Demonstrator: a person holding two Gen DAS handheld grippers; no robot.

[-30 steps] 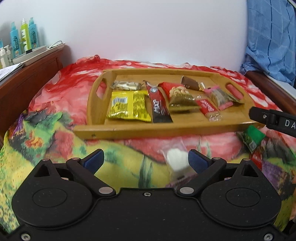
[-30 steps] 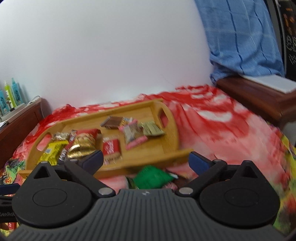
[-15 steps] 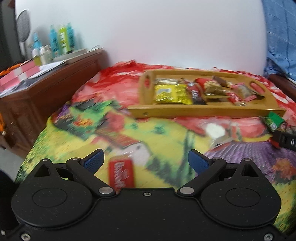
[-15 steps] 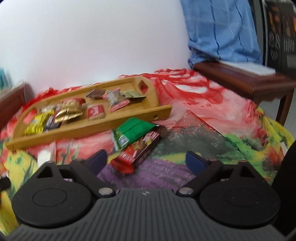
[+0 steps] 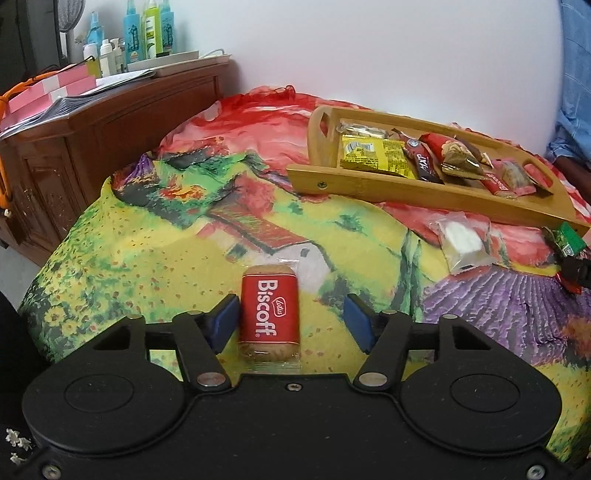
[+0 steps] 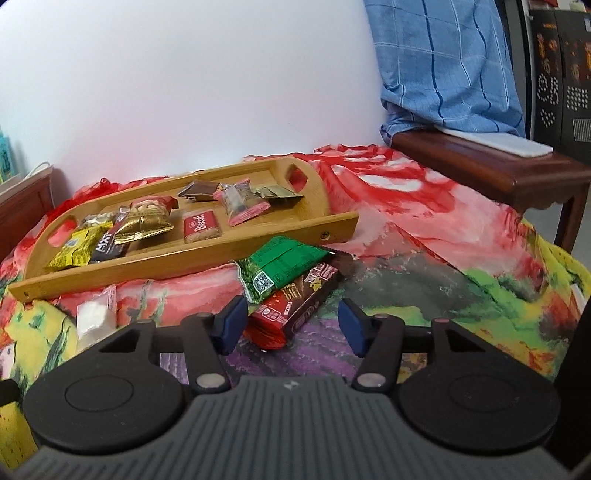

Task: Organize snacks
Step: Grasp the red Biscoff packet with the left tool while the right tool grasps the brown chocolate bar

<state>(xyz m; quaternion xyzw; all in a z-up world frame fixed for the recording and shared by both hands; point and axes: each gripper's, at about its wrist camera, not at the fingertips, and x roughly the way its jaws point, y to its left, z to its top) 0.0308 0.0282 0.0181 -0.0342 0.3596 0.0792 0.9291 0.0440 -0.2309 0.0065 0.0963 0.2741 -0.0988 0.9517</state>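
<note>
A red Biscoff biscuit packet (image 5: 269, 314) lies on the floral painted bedspread (image 5: 155, 258) between the parted blue pads of the left gripper (image 5: 290, 321), nearest the left pad. The right gripper (image 6: 291, 322), also spread wide, straddles a red-brown snack bar (image 6: 295, 302) under a green wrapper (image 6: 282, 264), near the bamboo tray (image 6: 184, 254).

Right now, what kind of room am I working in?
Probably a bedroom or living room at home: a wooden dresser holding toiletry bottles, a blue shirt hanging over a wooden bench, and a painted cloth under the snack tray.
</note>
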